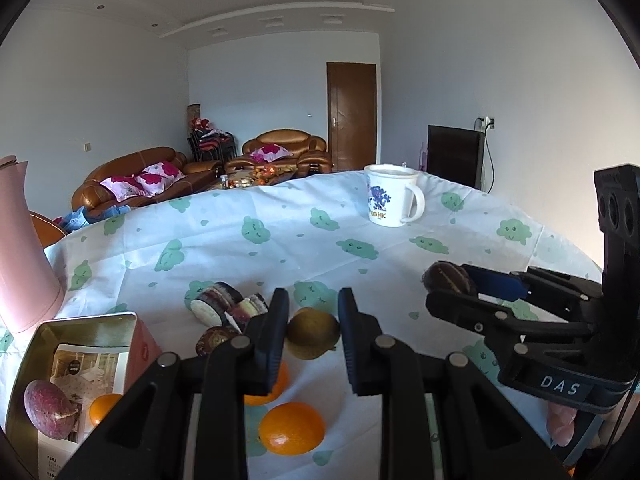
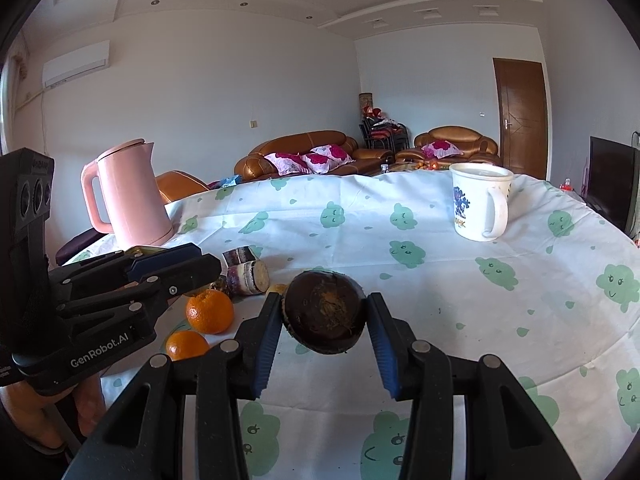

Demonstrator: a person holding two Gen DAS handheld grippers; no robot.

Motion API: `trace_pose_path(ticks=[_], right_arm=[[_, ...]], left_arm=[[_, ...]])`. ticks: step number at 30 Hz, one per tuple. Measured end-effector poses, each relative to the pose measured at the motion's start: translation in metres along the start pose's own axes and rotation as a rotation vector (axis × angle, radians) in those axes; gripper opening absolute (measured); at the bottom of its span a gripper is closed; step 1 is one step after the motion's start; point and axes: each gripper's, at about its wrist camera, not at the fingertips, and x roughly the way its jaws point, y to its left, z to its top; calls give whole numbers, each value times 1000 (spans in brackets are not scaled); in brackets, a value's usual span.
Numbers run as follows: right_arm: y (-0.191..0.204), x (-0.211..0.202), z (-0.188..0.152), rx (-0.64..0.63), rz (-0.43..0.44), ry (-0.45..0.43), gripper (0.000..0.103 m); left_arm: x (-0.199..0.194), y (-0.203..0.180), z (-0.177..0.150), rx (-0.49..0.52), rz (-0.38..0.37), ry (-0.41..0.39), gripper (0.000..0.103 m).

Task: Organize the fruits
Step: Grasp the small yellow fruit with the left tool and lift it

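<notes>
Carry the dark round fruit (image 2: 324,316) level toward the open tin box (image 1: 80,364), which already holds a purple fruit and an orange, and keep the squeeze gentle. The right gripper (image 2: 325,322) pinches it above the worktop (image 2: 460,280). The left gripper (image 1: 313,330) hangs spread and empty, right of the box, over a green-brown fruit (image 1: 313,333).

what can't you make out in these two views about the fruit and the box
- Box: left wrist view, its lower part is cut off by the edge, and the left tool covers most of the orange inside.
- Orange: left wrist view, mostly behind a left tool finger.
- Dark round fruit: right wrist view, held in the right tool; its far side is hidden.
- Box: right wrist view, hidden behind the left tool.
- Small fruit: right wrist view, too hidden to identify.
</notes>
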Motion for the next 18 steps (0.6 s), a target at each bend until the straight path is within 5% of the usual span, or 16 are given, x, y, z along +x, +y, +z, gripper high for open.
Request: trace_pose_path(ticks=[18], right_arm=[[10, -10, -1, -57, -46, -58, 45]], left_arm=[[-12, 6, -2, -34, 20, -65, 26]])
